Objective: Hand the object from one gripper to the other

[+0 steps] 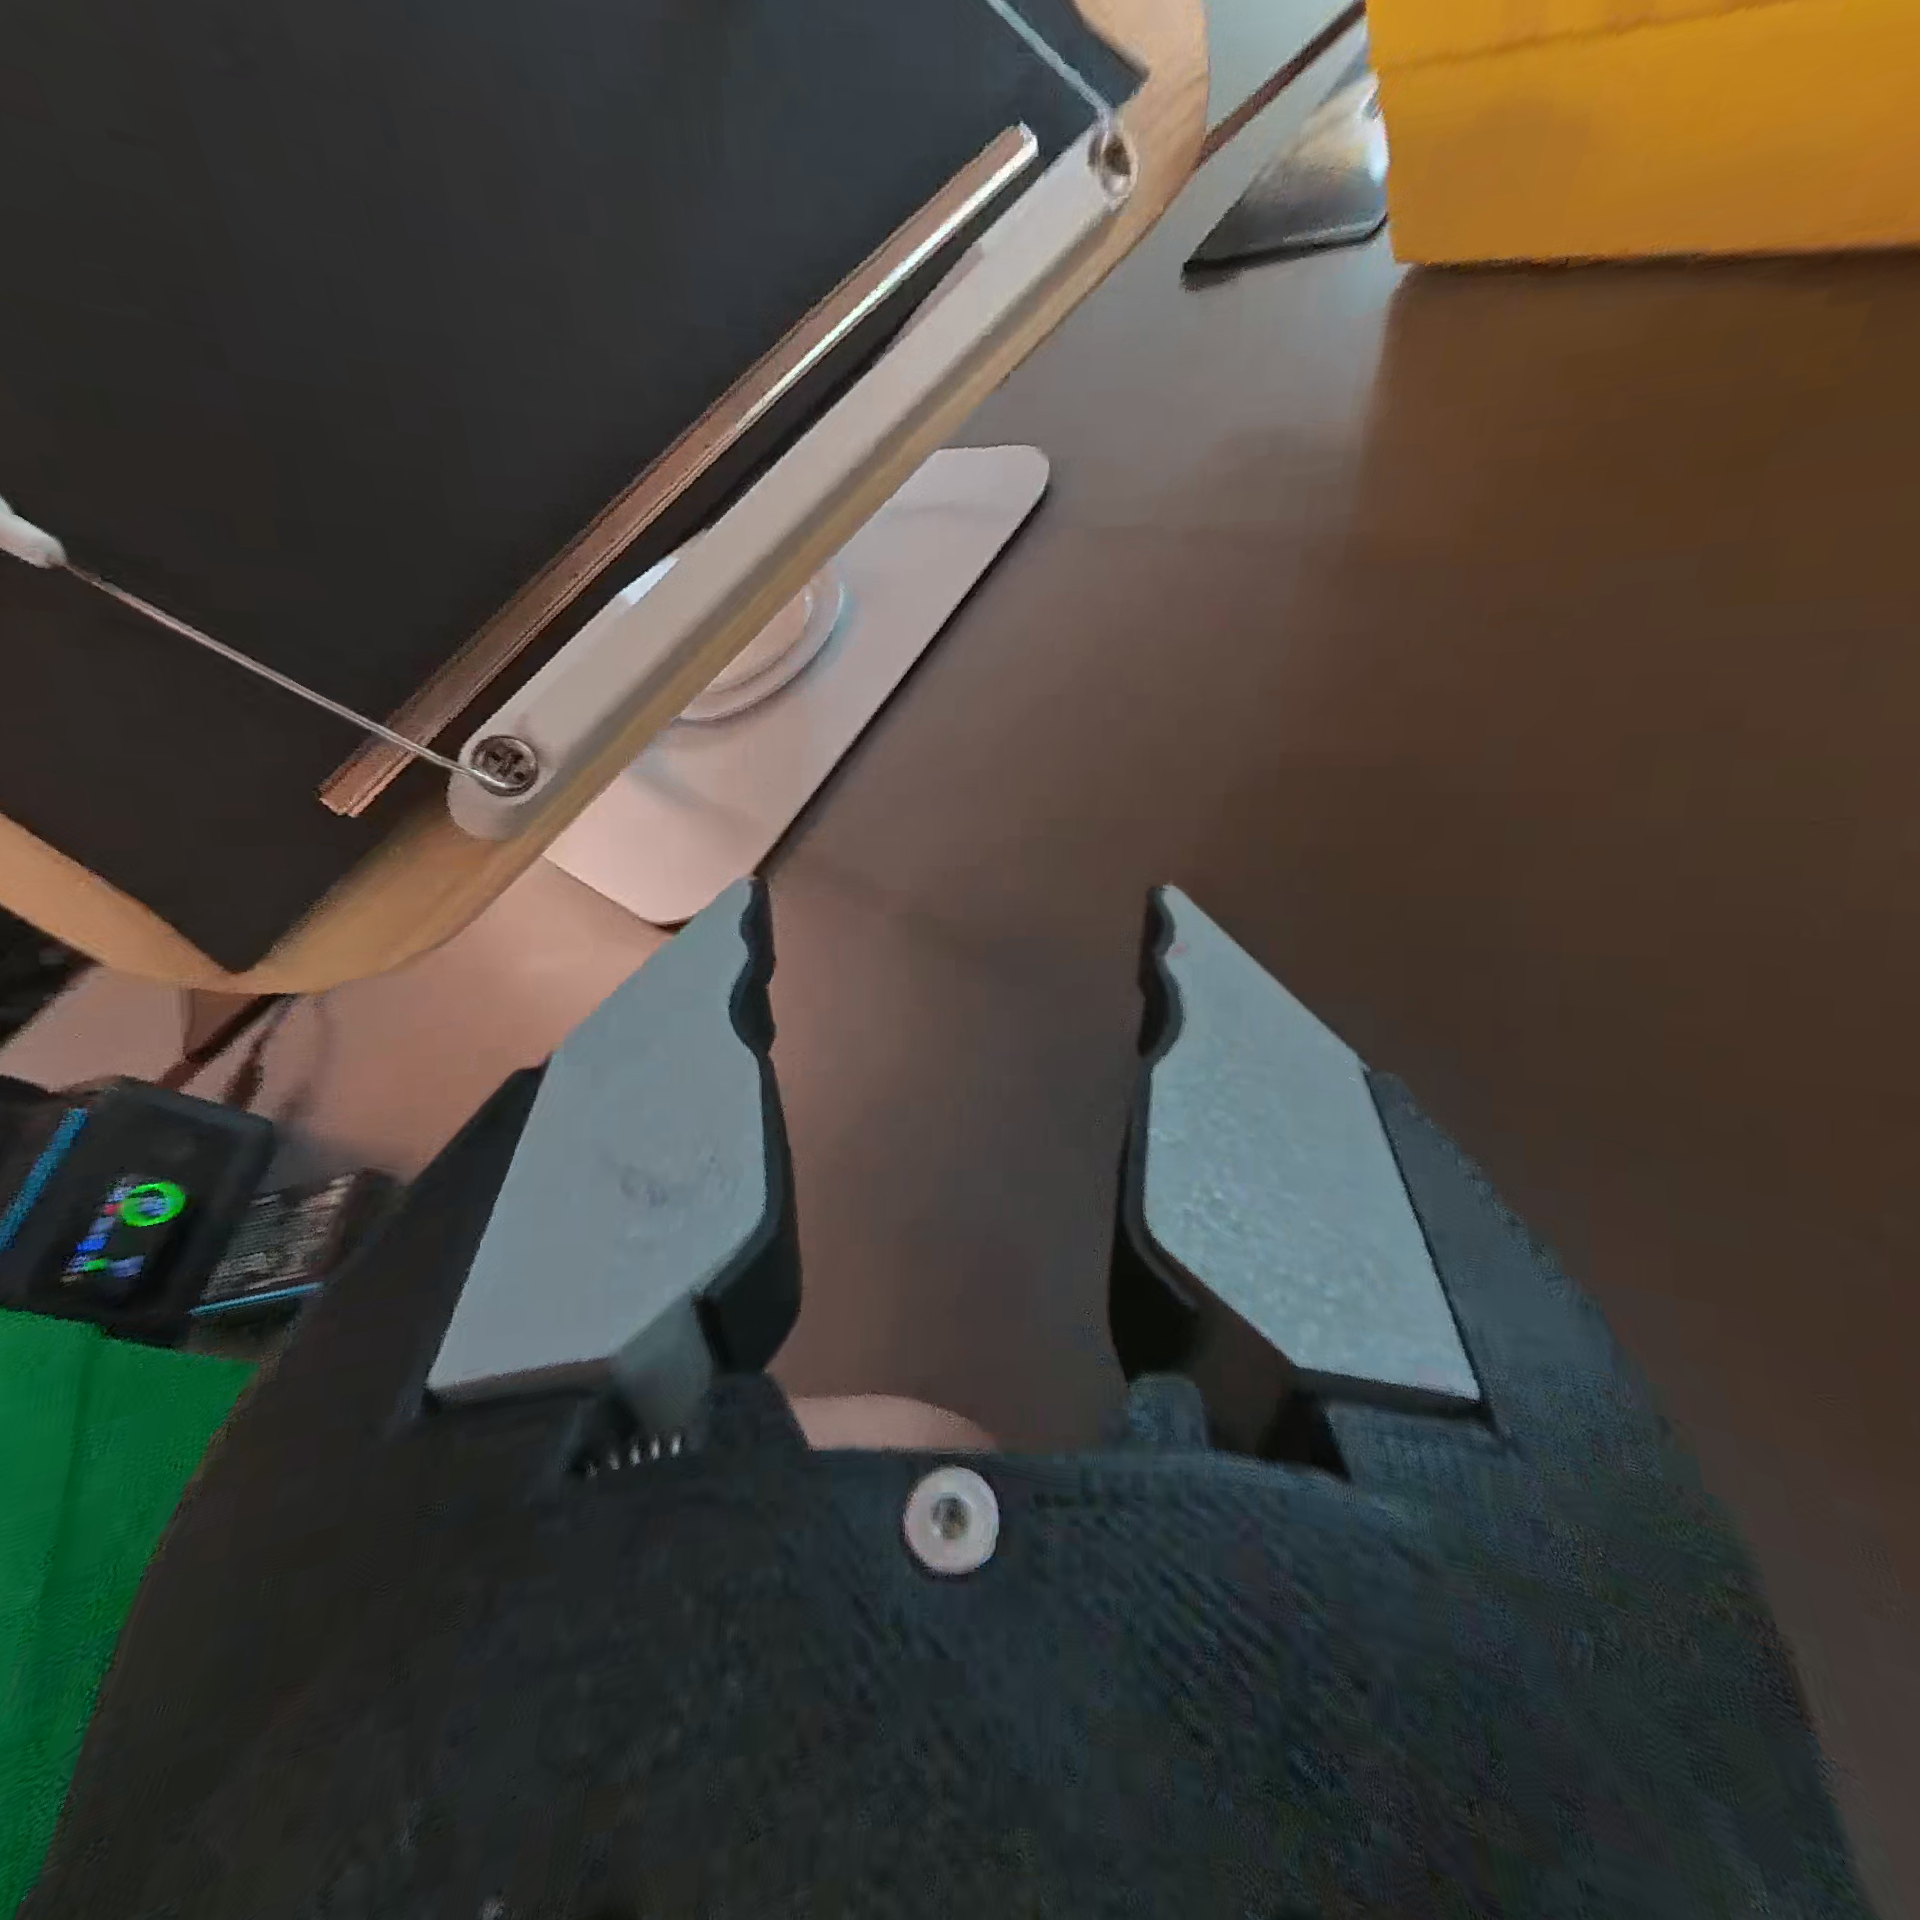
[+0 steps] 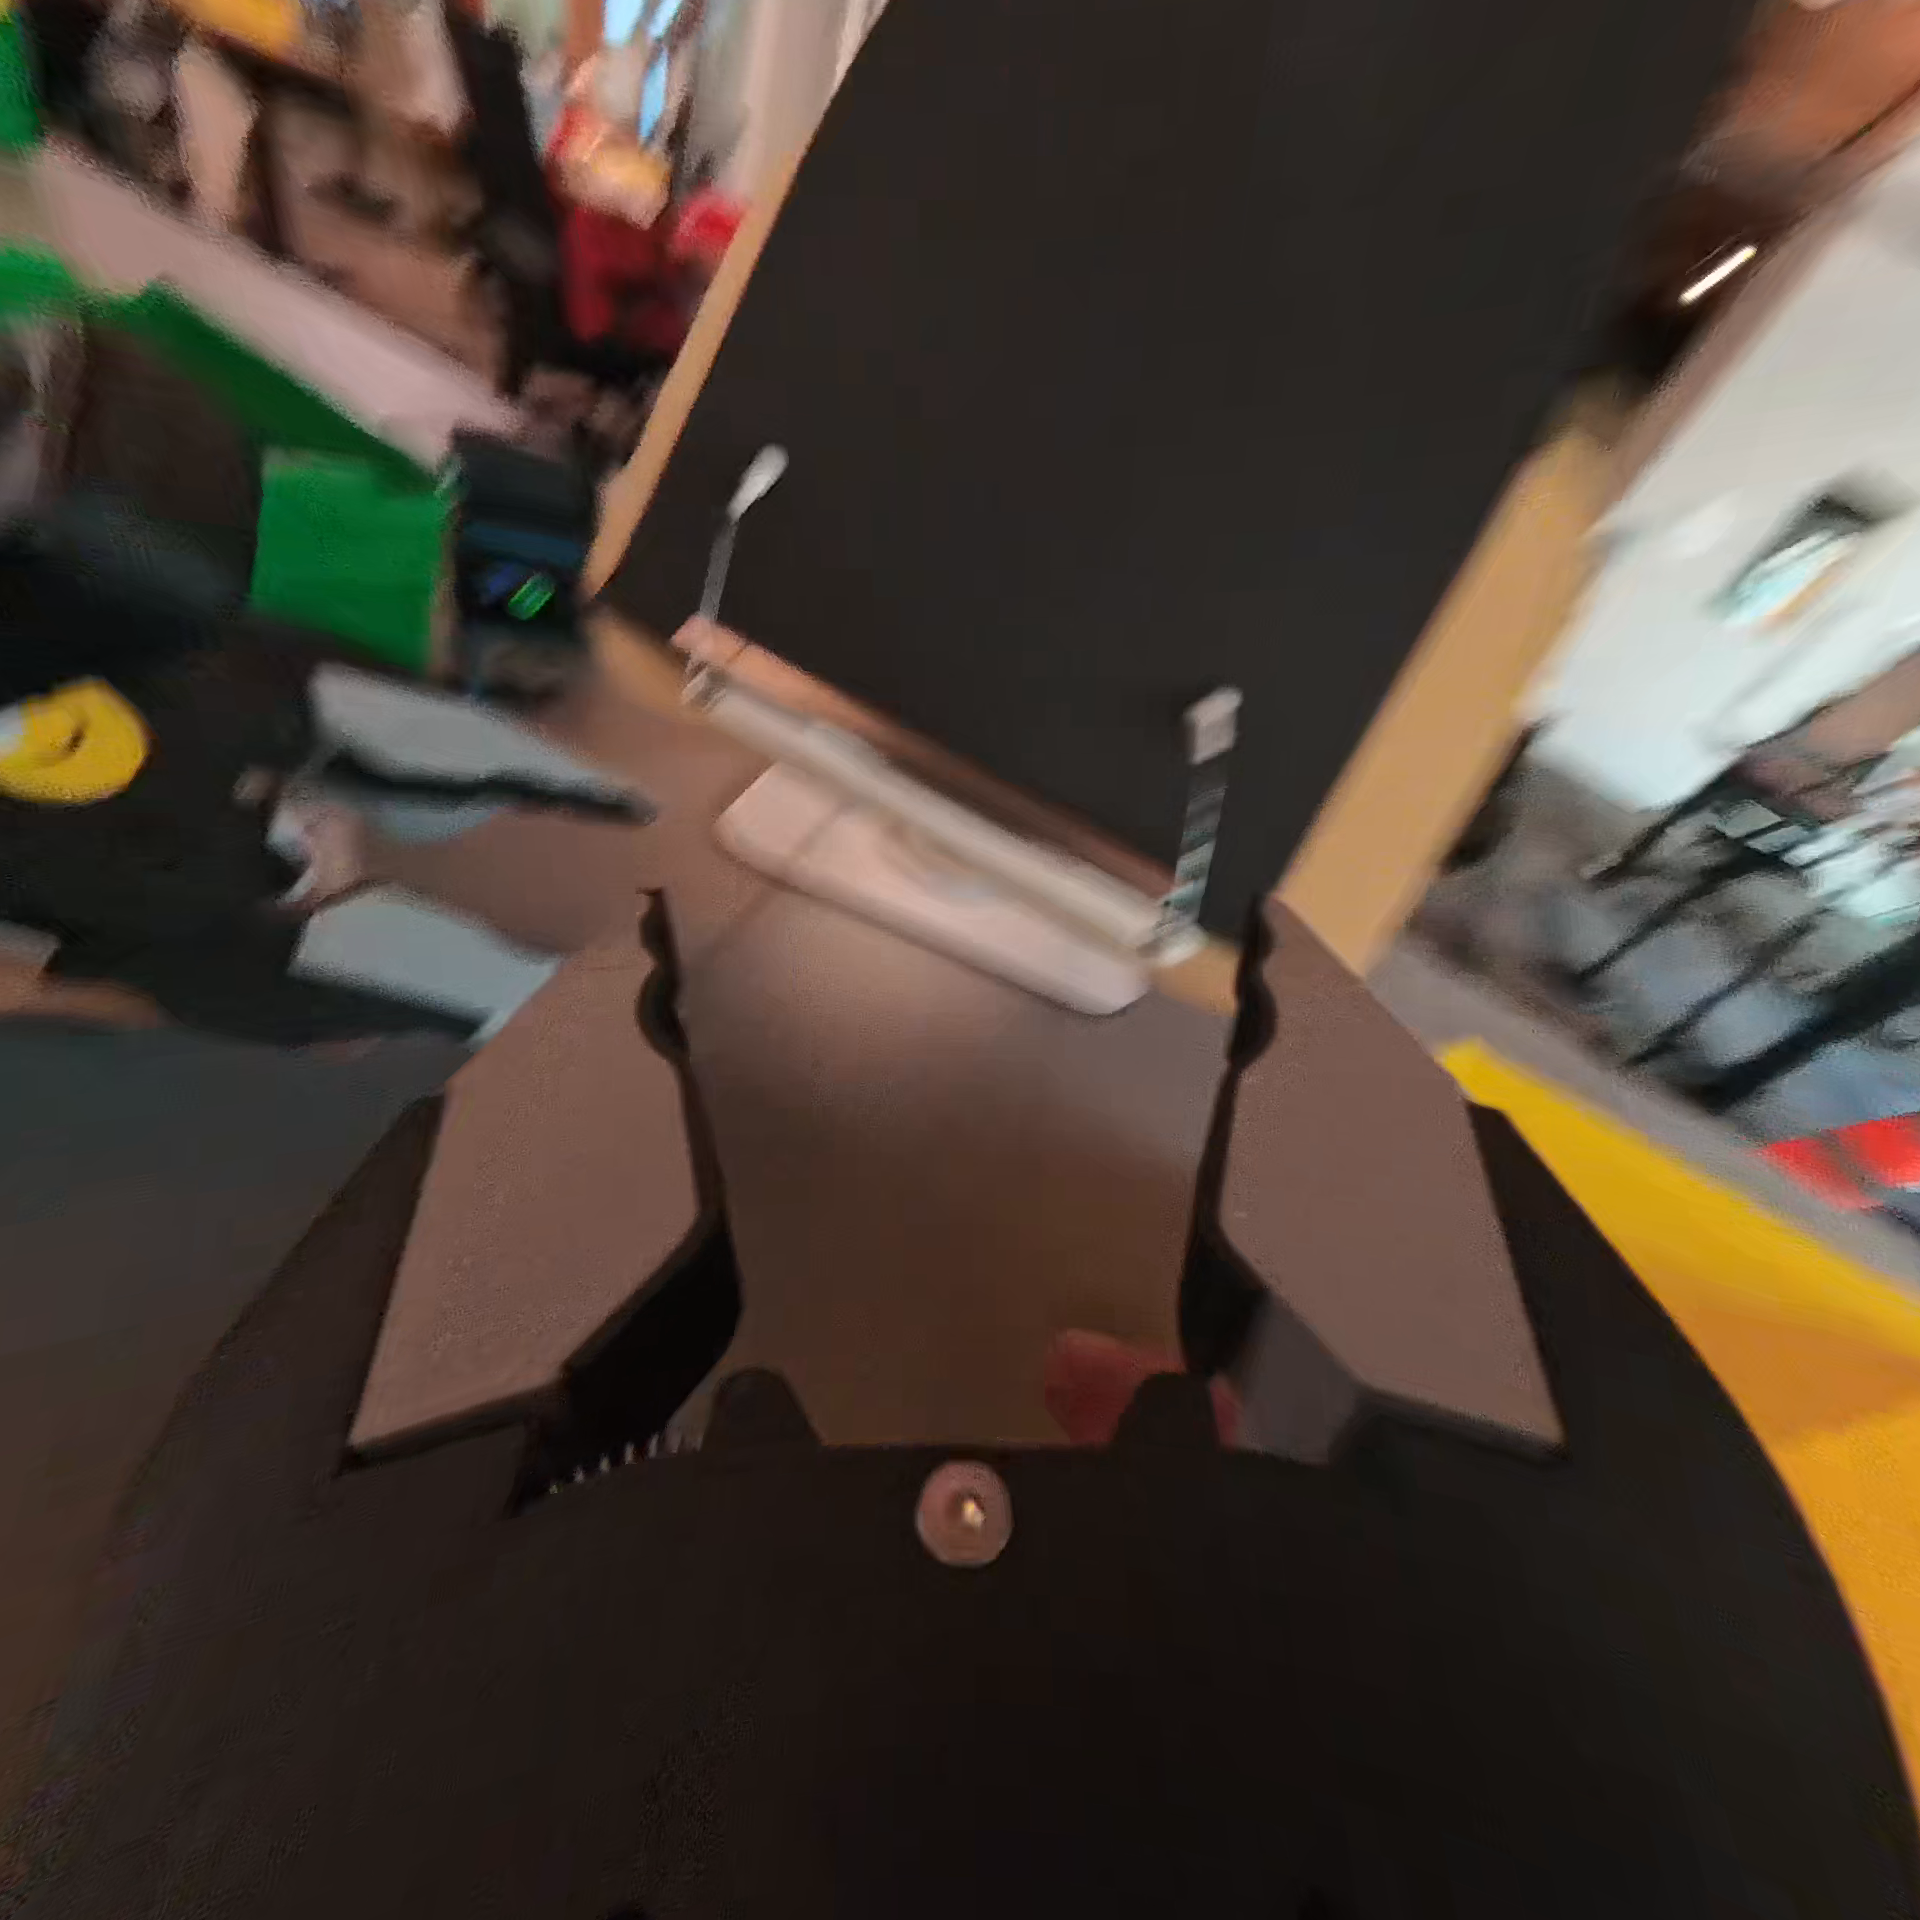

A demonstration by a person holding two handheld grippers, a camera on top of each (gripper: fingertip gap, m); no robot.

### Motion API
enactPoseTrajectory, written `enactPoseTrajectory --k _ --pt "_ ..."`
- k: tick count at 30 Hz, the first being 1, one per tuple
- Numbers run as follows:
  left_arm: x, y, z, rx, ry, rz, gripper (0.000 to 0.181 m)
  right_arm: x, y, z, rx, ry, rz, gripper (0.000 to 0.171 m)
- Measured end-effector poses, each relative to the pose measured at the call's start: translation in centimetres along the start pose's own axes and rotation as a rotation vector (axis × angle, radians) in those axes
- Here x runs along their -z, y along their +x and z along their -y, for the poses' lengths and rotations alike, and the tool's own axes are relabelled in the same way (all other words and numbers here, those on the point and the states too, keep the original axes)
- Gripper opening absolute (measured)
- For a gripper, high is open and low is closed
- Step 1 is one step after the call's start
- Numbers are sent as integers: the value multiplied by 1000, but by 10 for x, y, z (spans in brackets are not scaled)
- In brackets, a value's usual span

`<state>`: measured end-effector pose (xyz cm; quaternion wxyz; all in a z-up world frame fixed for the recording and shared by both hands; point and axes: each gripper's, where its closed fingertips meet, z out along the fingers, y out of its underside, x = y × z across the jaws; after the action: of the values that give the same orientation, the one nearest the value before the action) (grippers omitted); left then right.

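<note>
Dark brown table (image 1: 1403, 623) under both grippers, glossy, cluttered room beyond, right wrist view badly motion-blurred. Left gripper (image 1: 956, 935): fingers spread apart, nothing between them, only bare tabletop in the gap. Right gripper (image 2: 951, 966): fingers also wide apart, nothing held. Task object: cannot pick out in either view; not in either gripper. Just ahead of left gripper: black display panel (image 1: 468, 312) with tan rim, tilted, on silver stand with flat base plate (image 1: 883, 623) resting on table. Same panel (image 2: 1143, 364) and base (image 2: 914, 894) ahead of right gripper. Toward table's far right edge: yellow box (image 1: 1642, 125); shows at right edge of right wrist view too (image 2: 1766, 1299). Near left side: small black device with lit coloured screen (image 1: 125, 1236), green cloth (image 1: 83, 1507) beside it.
</note>
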<state>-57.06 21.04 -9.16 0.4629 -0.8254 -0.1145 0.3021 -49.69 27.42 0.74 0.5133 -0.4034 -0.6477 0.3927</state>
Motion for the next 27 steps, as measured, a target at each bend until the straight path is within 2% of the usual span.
enactPoseTrajectory --k 2,3,8,12,18,21,25,27 --pt "4 6 9 105 51 -76 67 -22 -36 -39 -30 -191 152 129" --pt "6 8 13 160 79 -115 67 -29 -47 -53 -41 -253 190 135" --pt "11 -5 23 240 162 -87 63 -44 -48 -81 -42 -296 191 118" --pt "26 -27 41 451 274 -110 63 -50 -45 -90 -155 -303 218 118" --pt "60 -62 66 427 479 43 54 -55 -52 -105 -193 -383 270 117" --pt "74 -74 73 420 554 119 48 -53 -55 -106 -171 -390 283 111" --pt "78 -71 77 399 575 128 46 -53 -57 -108 -149 -406 291 108" --pt "76 -68 75 364 548 134 37 -52 -58 -107 -149 -401 294 104"
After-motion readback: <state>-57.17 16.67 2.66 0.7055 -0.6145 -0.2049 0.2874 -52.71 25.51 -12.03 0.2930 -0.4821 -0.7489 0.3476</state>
